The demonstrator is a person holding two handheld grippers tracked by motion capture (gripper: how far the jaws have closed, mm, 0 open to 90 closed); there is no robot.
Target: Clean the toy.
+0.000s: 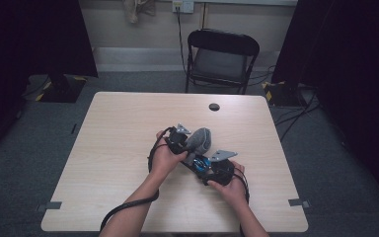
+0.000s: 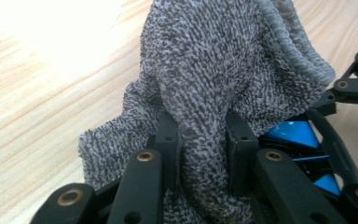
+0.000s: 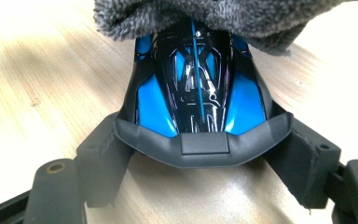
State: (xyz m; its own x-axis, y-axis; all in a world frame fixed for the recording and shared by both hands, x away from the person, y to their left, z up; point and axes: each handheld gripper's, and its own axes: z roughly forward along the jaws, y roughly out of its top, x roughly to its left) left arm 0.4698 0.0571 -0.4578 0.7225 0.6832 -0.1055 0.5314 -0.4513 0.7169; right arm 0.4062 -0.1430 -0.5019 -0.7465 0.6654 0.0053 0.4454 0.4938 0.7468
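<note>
A grey knitted cloth (image 1: 201, 139) is draped over the far end of a glossy blue and black plastic object (image 1: 202, 163) shaped like a small car body, at the middle of the wooden table (image 1: 123, 128). My left gripper (image 1: 189, 146) is shut on a fold of the cloth (image 2: 214, 70), pinched between its two black fingers (image 2: 168, 140). My right gripper (image 1: 207, 166) is shut on the blue and black object (image 3: 198, 93), gripping its sides near the blunt end, just above the tabletop. The cloth (image 3: 205, 16) hides the object's far tip.
A black folding chair (image 1: 222, 54) stands beyond the table's far edge. A dark round hole (image 1: 214, 106) sits near the table's far side. Grey tape marks (image 1: 53, 205) lie by the front corners. Black curtains hang left and right.
</note>
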